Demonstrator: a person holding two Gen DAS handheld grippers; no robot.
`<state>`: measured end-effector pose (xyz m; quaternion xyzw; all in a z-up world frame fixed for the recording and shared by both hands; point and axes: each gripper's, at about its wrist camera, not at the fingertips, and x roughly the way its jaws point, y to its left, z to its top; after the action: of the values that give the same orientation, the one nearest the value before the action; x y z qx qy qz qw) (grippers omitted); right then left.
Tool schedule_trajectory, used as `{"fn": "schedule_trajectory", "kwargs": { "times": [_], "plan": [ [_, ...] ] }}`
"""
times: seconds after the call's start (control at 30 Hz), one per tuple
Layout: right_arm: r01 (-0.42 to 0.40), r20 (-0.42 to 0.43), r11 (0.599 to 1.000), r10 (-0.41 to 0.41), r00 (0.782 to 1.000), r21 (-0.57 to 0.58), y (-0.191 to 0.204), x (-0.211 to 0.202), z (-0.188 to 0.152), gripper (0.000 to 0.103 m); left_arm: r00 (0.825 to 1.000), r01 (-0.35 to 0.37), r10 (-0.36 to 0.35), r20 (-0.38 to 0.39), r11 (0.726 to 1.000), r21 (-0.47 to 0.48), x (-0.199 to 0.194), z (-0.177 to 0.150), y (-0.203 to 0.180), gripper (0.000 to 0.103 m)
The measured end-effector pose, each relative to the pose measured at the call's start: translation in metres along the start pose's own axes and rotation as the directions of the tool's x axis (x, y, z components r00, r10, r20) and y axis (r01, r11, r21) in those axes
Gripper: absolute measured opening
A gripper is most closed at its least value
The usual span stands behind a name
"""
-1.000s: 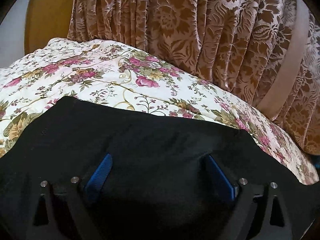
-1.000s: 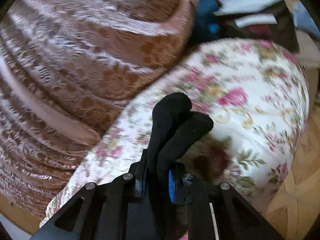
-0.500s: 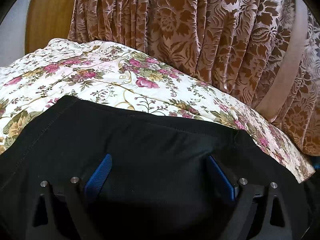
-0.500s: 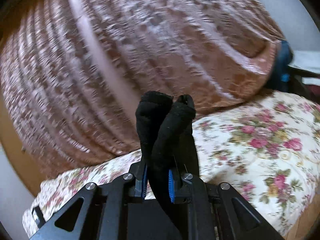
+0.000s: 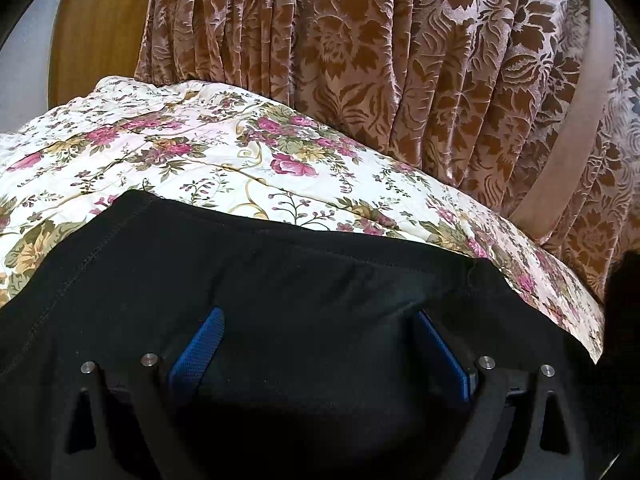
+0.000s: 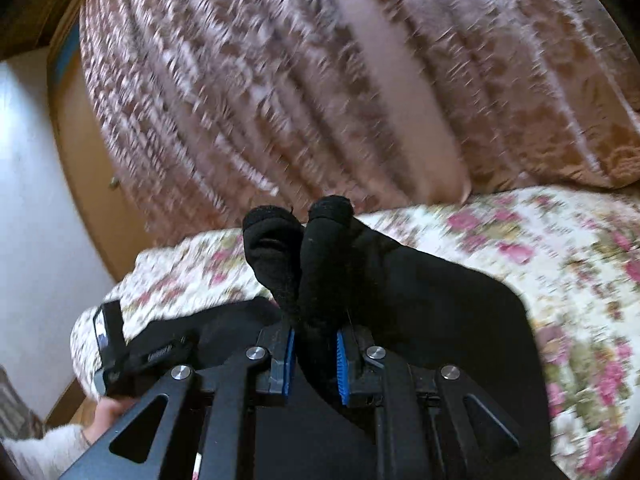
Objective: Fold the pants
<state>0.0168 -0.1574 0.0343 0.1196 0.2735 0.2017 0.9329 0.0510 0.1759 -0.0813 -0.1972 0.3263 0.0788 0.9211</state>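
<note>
Black pants (image 5: 280,280) lie on the bed's floral quilt (image 5: 200,152), hem edge near the curtain (image 5: 400,60). My right jaws pinch bunched pants fabric; my left jaws stand wide over the cloth.

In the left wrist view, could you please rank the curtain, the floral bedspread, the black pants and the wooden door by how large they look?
1. Curtain and black pants: similar; the pants lie nearest the camera, so unranked.
2. Floral bedspread.
3. Wooden door, mostly hidden.
</note>
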Motion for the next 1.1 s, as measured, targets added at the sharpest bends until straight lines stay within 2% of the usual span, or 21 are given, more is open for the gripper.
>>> {"fn": "schedule_trajectory", "kwargs": {
  "times": [0.27,0.33,0.4,0.47,0.53,0.57,0.7,0.73,0.77,0.83,0.9,0.93,0.97,1.0,1.03,1.07,1.1],
  "plan": [
    [-0.039,-0.148,0.996,0.028,0.989,-0.075,0.023,0.038,-0.039,0.019,1.0,-0.001,0.001,0.001,1.0,0.001,0.0,0.0,0.0,0.095],
    [-0.042,-0.194,0.996,0.027,0.981,-0.074,0.022,0.047,-0.05,0.024,1.0,-0.001,0.001,0.001,1.0,0.0,0.0,0.0,0.0,0.096],
    [-0.054,-0.247,0.997,0.038,0.968,-0.061,0.02,0.054,-0.06,0.036,1.0,-0.001,0.001,0.001,1.0,0.0,0.0,0.0,0.0,0.096],
    [-0.07,-0.307,0.997,0.059,0.95,-0.027,0.017,0.064,-0.074,0.038,1.0,0.0,0.0,0.001,1.0,0.0,0.0,-0.001,0.0,0.096],
    [-0.076,-0.274,0.995,0.056,0.96,-0.062,0.02,0.059,-0.079,0.044,1.0,0.0,0.0,0.001,1.0,-0.001,0.001,-0.001,0.0,0.096],
    [-0.096,-0.282,0.992,0.069,0.957,-0.083,0.023,0.057,-0.08,0.05,1.0,0.001,-0.001,0.002,1.0,-0.001,0.001,-0.001,0.0,0.096],
    [-0.192,-0.292,0.98,0.167,0.942,-0.059,0.017,0.038,-0.075,0.051,1.0,-0.008,0.008,-0.022,1.0,-0.011,-0.002,0.001,-0.003,0.094],
    [-0.208,-0.279,0.977,0.187,0.942,-0.048,0.014,0.032,-0.072,0.051,0.999,0.004,-0.005,-0.036,0.999,-0.033,-0.005,0.003,-0.004,0.093],
    [-0.204,-0.24,0.978,0.189,0.952,-0.038,0.007,0.02,-0.069,0.051,0.997,0.055,-0.058,-0.043,0.996,-0.067,-0.009,0.004,-0.006,0.091],
    [-0.156,-0.157,0.987,0.15,0.976,-0.028,-0.006,0.002,-0.06,0.05,0.984,0.163,-0.171,-0.056,0.979,-0.124,-0.016,0.004,-0.014,0.091],
    [-0.096,-0.084,0.995,0.095,0.992,-0.001,-0.024,-0.013,-0.05,0.05,0.96,0.25,-0.267,-0.086,0.954,-0.168,-0.022,0.002,-0.029,0.091],
    [-0.036,-0.048,0.999,0.037,0.998,0.018,-0.035,-0.019,-0.043,0.05,0.948,0.286,-0.304,-0.094,0.943,-0.174,-0.024,0.001,-0.038,0.091],
    [0.018,-0.021,0.999,-0.017,1.0,0.039,-0.048,-0.022,-0.036,0.05,0.926,0.338,-0.359,-0.113,0.925,-0.172,-0.025,-0.001,-0.051,0.091],
    [0.048,-0.014,0.997,-0.048,0.999,0.054,-0.056,-0.024,-0.032,0.05,0.91,0.369,-0.393,-0.135,0.914,-0.17,-0.025,-0.002,-0.061,0.091],
    [0.108,-0.022,0.991,-0.107,0.994,0.078,-0.069,-0.022,-0.026,0.048,0.886,0.405,-0.432,-0.171,0.899,-0.168,-0.024,-0.005,-0.074,0.091],
    [0.149,-0.033,0.984,-0.146,0.989,0.103,-0.081,-0.018,-0.022,0.041,0.863,0.433,-0.461,-0.206,0.886,-0.167,-0.022,-0.008,-0.087,0.091],
    [0.183,-0.047,0.975,-0.179,0.983,0.125,-0.091,-0.016,-0.019,0.035,0.849,0.449,-0.477,-0.226,0.878,-0.166,-0.021,-0.011,-0.095,0.091]
  ]
}}
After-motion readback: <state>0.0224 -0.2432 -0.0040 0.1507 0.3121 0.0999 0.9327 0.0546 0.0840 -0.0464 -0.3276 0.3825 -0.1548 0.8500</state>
